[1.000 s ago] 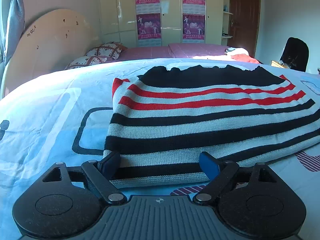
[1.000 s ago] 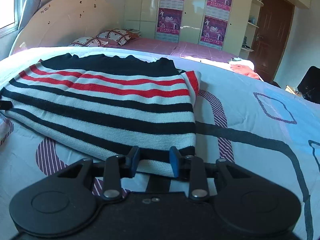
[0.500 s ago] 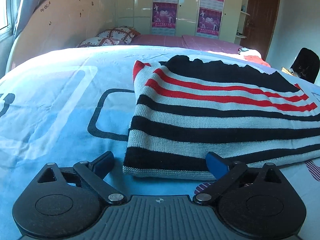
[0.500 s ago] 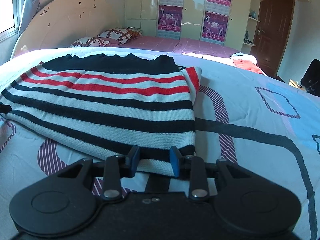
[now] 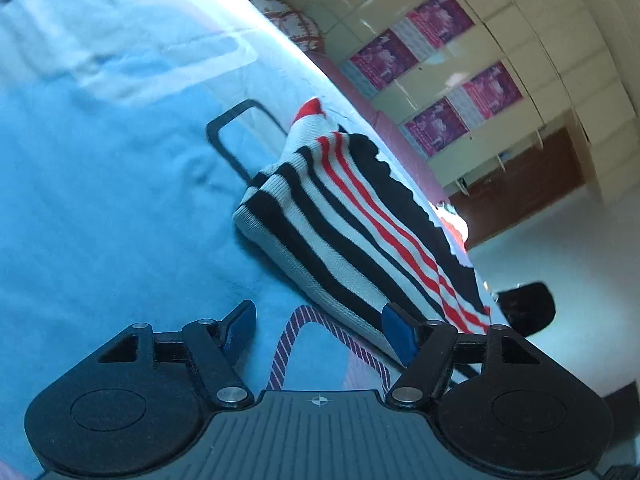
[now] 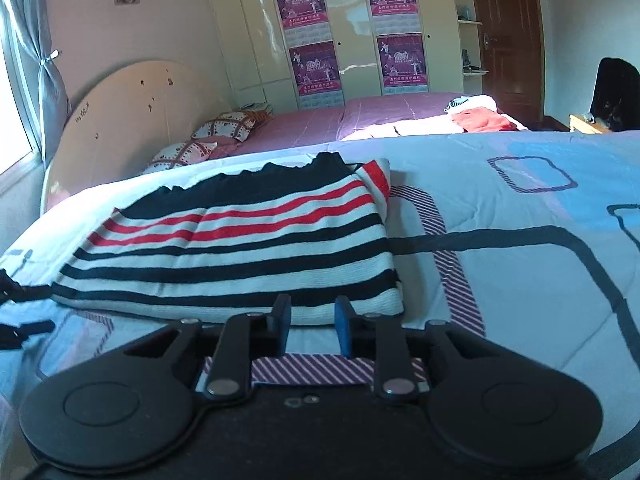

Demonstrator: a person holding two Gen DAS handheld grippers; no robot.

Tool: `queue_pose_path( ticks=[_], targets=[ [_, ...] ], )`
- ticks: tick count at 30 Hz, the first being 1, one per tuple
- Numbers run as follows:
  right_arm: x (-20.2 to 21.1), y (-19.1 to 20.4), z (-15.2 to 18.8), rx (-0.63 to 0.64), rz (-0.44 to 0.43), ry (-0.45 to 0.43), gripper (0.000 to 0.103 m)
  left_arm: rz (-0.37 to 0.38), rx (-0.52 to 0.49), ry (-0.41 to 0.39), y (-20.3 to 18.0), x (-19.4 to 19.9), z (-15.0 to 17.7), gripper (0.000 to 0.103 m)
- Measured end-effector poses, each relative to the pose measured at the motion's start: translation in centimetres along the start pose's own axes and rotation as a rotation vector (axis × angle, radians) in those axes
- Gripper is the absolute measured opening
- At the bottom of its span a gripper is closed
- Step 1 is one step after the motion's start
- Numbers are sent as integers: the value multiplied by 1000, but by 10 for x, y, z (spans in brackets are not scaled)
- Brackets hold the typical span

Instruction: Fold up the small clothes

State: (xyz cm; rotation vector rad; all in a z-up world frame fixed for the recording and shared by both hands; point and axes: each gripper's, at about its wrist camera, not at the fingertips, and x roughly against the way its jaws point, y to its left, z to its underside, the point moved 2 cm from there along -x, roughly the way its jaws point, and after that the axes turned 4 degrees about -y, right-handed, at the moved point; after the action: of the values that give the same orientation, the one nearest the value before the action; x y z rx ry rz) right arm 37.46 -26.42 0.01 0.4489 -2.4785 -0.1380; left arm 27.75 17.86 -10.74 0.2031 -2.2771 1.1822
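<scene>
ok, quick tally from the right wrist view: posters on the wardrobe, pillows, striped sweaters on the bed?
posters: 4
pillows: 2
striped sweater: 1
total: 7

sweater [image 6: 240, 248]: 1 | pillows [image 6: 228, 124]: 2 | posters [image 6: 308, 20]: 4 | bed [image 6: 520, 280]: 1
</scene>
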Motion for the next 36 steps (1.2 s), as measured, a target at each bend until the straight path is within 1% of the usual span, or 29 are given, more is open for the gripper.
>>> queue_pose_path(
  ticks=[3,5,10,15,21,26,28,30,32,33,36],
  targets=[
    [-9,14,-6,-40,-56,6,25,42,140,-56,12,-7,3,69],
    [-19,22,-11,-59,-77,13,25,58,169,-71,13,-15,1,69],
    [-48,37,-23,-102,-143,23,25,68,152,-93,7,-37,-6,66],
    [-79,43,-30,-110,-189,32,23,62,158,-125,3,-62,-13,54],
    [-115,50,-35,-89,-235,50,22,87,170,-132,1,-81,-25,53],
    [-137,62,-38,-74,-230,54,19,116,175,-141,0,-92,-33,52],
    [-144,68,-41,-60,-226,59,14,136,191,-150,6,-90,-33,48],
    [-149,75,-43,-37,-221,71,10,134,206,-150,12,-94,-34,31],
    [-152,85,-44,-2,-215,79,9,145,245,-143,22,-97,-34,20],
    [-153,90,-44,20,-206,84,9,162,252,-141,24,-95,-32,20],
    [-159,99,-43,49,-179,103,8,161,244,-130,23,-100,-34,20]
  ],
)
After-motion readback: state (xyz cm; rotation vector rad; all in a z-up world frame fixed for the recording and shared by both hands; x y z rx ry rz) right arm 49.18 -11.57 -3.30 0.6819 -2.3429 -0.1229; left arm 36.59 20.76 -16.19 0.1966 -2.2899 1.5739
